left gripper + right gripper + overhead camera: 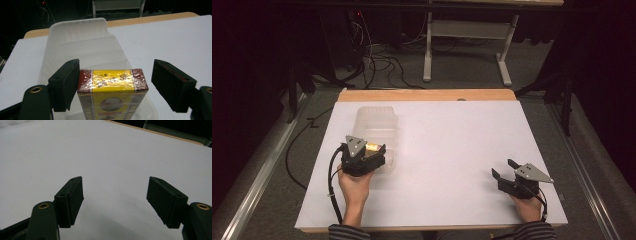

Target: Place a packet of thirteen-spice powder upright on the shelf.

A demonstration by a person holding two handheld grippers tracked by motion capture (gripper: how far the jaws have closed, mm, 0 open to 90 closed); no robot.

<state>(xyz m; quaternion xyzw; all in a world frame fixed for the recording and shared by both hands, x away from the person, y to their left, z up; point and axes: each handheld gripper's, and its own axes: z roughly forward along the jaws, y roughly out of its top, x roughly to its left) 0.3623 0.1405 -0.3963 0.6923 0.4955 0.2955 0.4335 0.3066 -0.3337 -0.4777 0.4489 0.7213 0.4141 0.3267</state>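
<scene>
Nearest the person, the right claw rested low on the white worktop, jaws spread with nothing between them, well apart from the work; the left hand was plainly the nearer one. The left claw stood at the near end of the clear plastic bin; its jaws were spread around the yellow-and-maroon box, the left pad touching or just beside one short side, the right pad clear of the other, so the box seemed let go rather than pinched. The box sat in the bin's near end, directly ahead of the claw, its long axis lying across from jaw to jaw; beyond it the bin ran away toward the worktop's far edge.
</scene>
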